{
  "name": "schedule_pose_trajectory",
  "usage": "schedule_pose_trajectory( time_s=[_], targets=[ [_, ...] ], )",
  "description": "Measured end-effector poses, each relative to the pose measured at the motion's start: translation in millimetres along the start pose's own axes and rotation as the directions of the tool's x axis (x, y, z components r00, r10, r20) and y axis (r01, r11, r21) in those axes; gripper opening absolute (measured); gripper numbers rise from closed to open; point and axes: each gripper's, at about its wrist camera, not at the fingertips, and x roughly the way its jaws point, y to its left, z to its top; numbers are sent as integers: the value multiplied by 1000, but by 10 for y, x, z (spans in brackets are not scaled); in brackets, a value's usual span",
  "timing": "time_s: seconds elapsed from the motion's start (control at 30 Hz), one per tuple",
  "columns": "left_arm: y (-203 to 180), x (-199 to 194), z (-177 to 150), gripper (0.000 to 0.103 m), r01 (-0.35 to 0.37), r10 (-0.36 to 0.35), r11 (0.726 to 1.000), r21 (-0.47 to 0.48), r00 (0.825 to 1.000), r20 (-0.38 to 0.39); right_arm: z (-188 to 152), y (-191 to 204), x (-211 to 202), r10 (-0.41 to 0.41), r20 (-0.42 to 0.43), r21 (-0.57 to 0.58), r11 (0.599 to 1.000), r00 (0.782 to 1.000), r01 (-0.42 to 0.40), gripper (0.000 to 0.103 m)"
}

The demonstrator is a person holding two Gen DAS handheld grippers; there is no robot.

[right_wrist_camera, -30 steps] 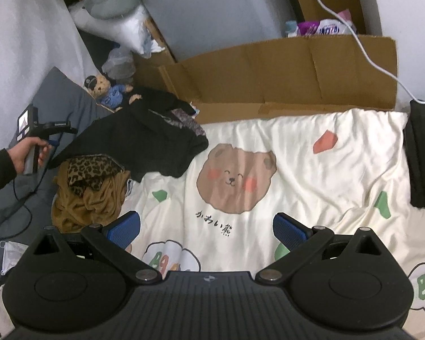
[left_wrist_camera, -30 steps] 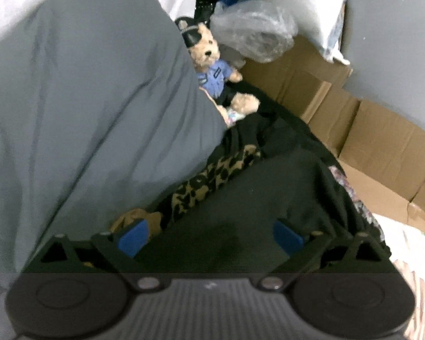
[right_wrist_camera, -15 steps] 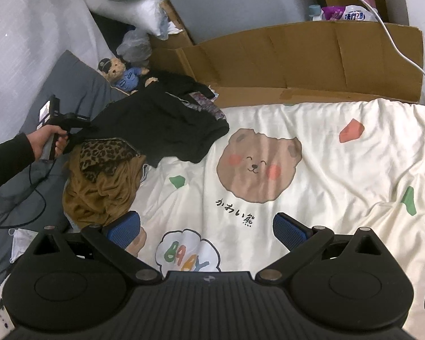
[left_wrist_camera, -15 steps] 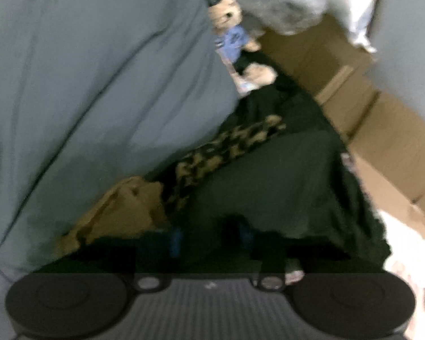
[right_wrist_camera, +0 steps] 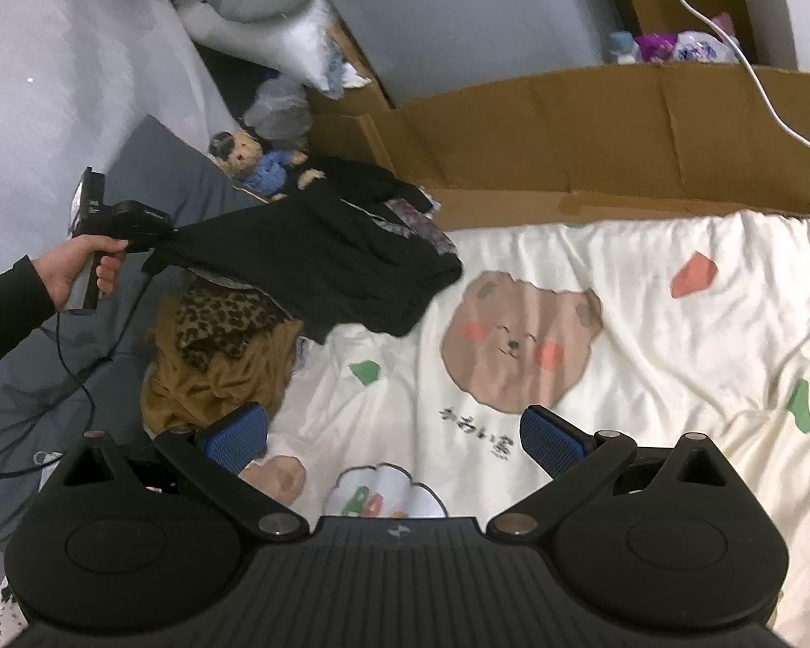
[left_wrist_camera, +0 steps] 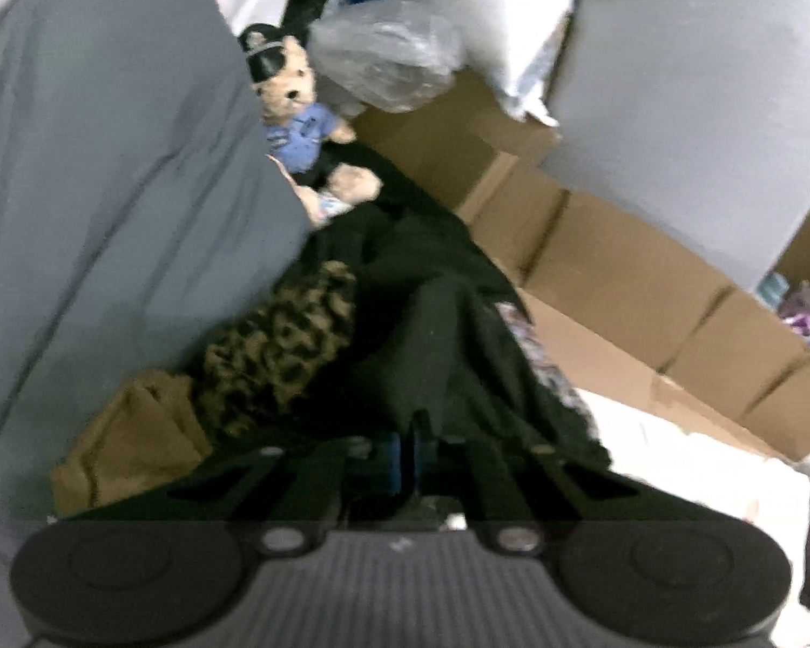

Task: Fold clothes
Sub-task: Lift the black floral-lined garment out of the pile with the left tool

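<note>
Over on the far left, a hand (right_wrist_camera: 75, 264) in a dark sleeve grips the left gripper (right_wrist_camera: 159, 235), and its blue pads are pressed together on the edge of the black garment (right_wrist_camera: 324, 264), pinching a fold of it (the left wrist view shows this up close, if a little blurred). The cloth is lifted at that corner and stretches taut away from the claw, while its far end drapes down onto the cream bear-print blanket (right_wrist_camera: 648, 313). Just beneath the raised black fabric sit a leopard-print piece (right_wrist_camera: 218, 321) and a mustard-brown garment (right_wrist_camera: 216, 378), heaped together at the blanket's left edge beside the grey bedding (right_wrist_camera: 21, 394). Behind the pile, a teddy bear (right_wrist_camera: 254, 159) in a blue shirt leans by the cardboard (right_wrist_camera: 594, 135). Moving right and low, the right gripper (right_wrist_camera: 394, 434) hangs above the blanket, fingers spread wide, nothing between them, well apart from the clothes.
</note>
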Motion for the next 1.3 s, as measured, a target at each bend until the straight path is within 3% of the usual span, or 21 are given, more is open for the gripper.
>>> schedule_pose_trajectory(
  time_s=[0.27, 0.4, 0.5, 0.63, 0.73, 1.1, 1.3],
  targets=[
    [-435, -257, -434, 1, 106, -104, 990, 88, 994, -27, 25, 40, -61, 41, 38, -10, 999, 998, -41, 102],
    [-473, -236, -643, 2, 66, -64, 993, 102, 998, -25, 33, 54, -129, 54, 60, -18, 998, 997, -53, 102],
    [-427, -140, -763, 8, 20, -17, 993, 112, 1000, -26, 15, 77, -173, 62, 64, -23, 998, 996, -61, 102],
    [-348, 54, -909, 42, -9, 12, 998, 62, 999, -49, -19, 52, -177, 61, 58, -22, 998, 996, -59, 102],
    [-400, 190, -1013, 56, 1, 2, 999, 53, 998, -55, -38, 21, -163, 55, 52, -14, 998, 997, -55, 102],
    [-576, 867, -1353, 72, 81, -82, 997, -16, 994, -79, -76, -163, -4, 1, 13, 21, 1000, 1000, -1, 102],
    [-545, 1272, -1589, 72, 63, -74, 994, -92, 990, -120, -207, -288, 26, -34, -12, 47, 998, 999, 34, 102]
  ],
)
